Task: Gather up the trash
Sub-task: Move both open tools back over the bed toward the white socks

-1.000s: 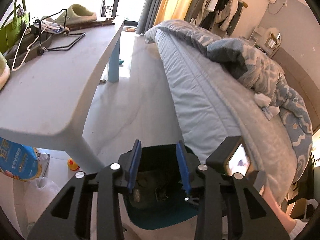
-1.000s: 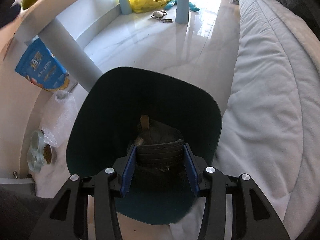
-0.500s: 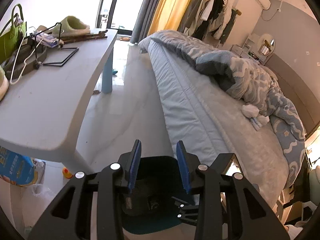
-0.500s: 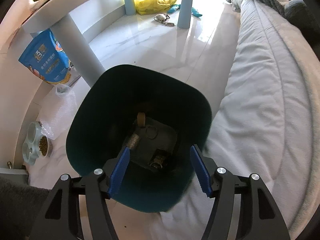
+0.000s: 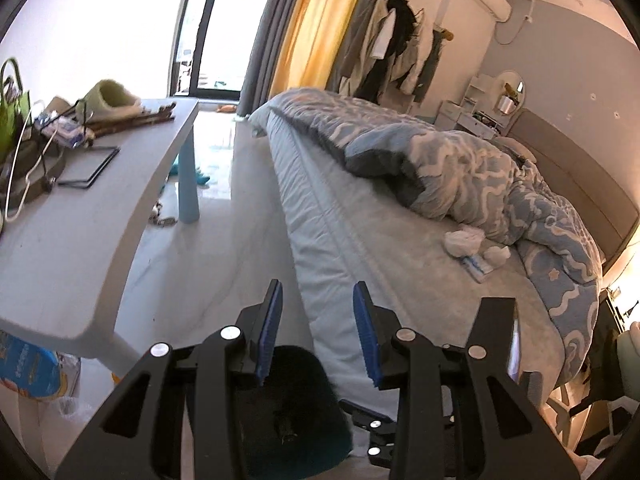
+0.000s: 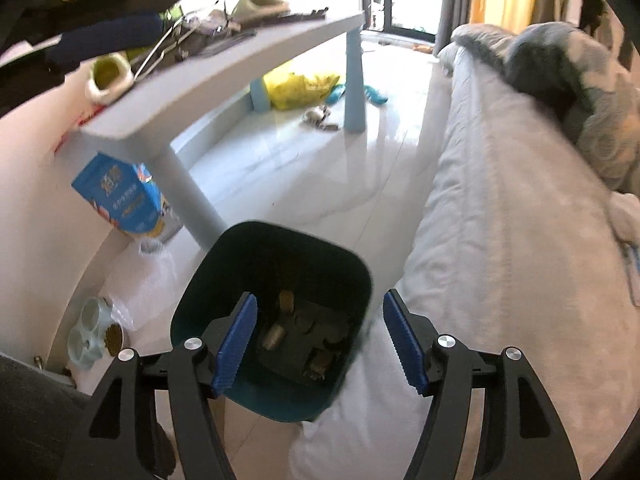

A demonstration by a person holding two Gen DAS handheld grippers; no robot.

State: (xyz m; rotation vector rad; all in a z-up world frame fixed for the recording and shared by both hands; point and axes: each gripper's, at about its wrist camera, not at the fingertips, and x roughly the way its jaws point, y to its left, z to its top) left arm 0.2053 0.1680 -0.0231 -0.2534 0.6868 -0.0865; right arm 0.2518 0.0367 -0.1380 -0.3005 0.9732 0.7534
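Trash: lying in two places, some pieces already at the bottom of the dark teal bin point(image 6: 272, 268) on the floor, and crumpled white tissues point(image 5: 464, 240) resting on the bed point(image 5: 400, 248) just beside the bunched blue quilt point(image 5: 480, 172). Starting at the left: sitting on the grey table point(image 5: 92, 208), a green slipper point(image 5: 112, 96), a wire hanger and other clutter, too jumbled to sort into rubbish or not; leaning under the table edge, a blue bag point(image 6: 120, 196); lying farther back on the floor, a yellow plastic bag point(image 6: 300, 88). Hovering in the middle above the bin and between table and bed, the left gripper point(image 5: 316, 332), fingers released and gripping nothing. Hanging directly over the bin mouth, the right gripper point(image 6: 320, 344), fingers spread wide and empty, nothing pinched between the blue pads point(image 6: 236, 344). Judging the step in hand: turning toward the tissues on the mattress, probably with the nearer gripper. Doing it well likely means: approaching from above, keeping the fingers wide, pressing lightly into the soft sheet, pinching the bulk of the wad and not a loose corner, avoiding catching quilt fabric, then carrying low and releasing only once squarely over the bin opening. Farthest right: a headboard and a small shelf, not part of the job.
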